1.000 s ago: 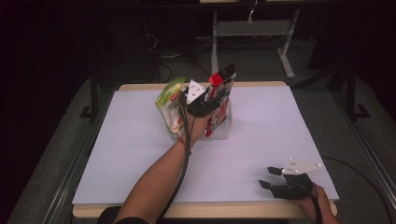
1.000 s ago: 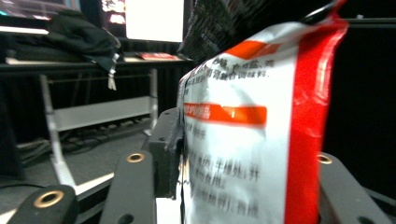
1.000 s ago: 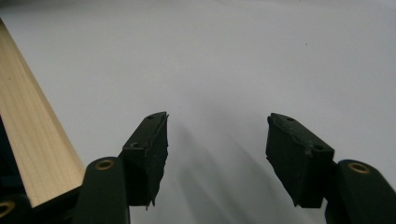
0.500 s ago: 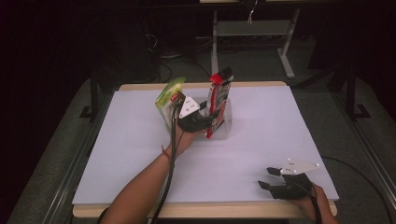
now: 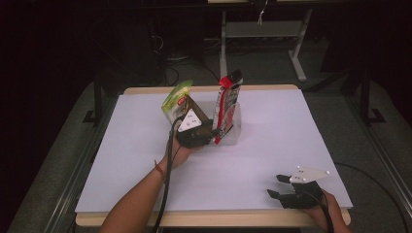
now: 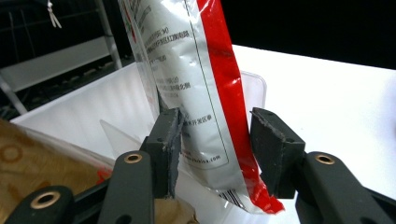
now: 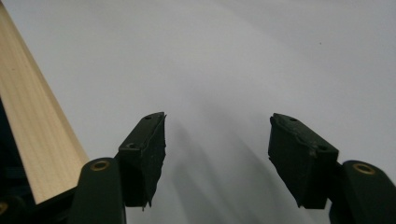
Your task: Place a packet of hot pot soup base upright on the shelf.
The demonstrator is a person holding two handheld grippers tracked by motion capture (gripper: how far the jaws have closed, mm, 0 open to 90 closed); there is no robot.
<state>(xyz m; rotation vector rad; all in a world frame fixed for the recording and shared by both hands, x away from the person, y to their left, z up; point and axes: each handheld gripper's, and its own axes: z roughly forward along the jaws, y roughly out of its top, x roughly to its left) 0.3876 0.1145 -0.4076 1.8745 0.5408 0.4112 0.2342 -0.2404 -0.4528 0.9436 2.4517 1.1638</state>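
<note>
The left tongs (image 6: 212, 154) are straddling the lower part of the red-and-white pouch (image 6: 196, 93), and their jaws have just been closing. In the left gripper view one pad is lying against the pouch's printed white face, while the other is sitting right at its red edge; whether both pads are really pressing cannot be told. That pouch is standing nearly upright in the clear plastic bin (image 6: 254, 86) near the middle of the table's far half. Its top is cut off in this view, as is its lowest corner behind the jaw. A brown packet (image 6: 32, 163) is blurring into the lower left corner, too near to read.

In the high view the left tongs (image 5: 206, 136) are hiding the bin's near wall (image 5: 234, 127), and the hand beneath is covering their jaws. A green-topped bag (image 5: 176, 97) is leaning just beside the red-and-white pouch (image 5: 226, 104), its lower part hidden behind the grey plate.

The right tongs (image 7: 217, 154) are standing spread with nothing between them, hovering over bare white surface. Their own view is catching the wooden table edge (image 7: 28, 130) close at the left. From above, the right tongs (image 5: 284, 187) are sitting near the front right corner of the table (image 5: 291, 126), well apart from the bin, with broad open room between.
</note>
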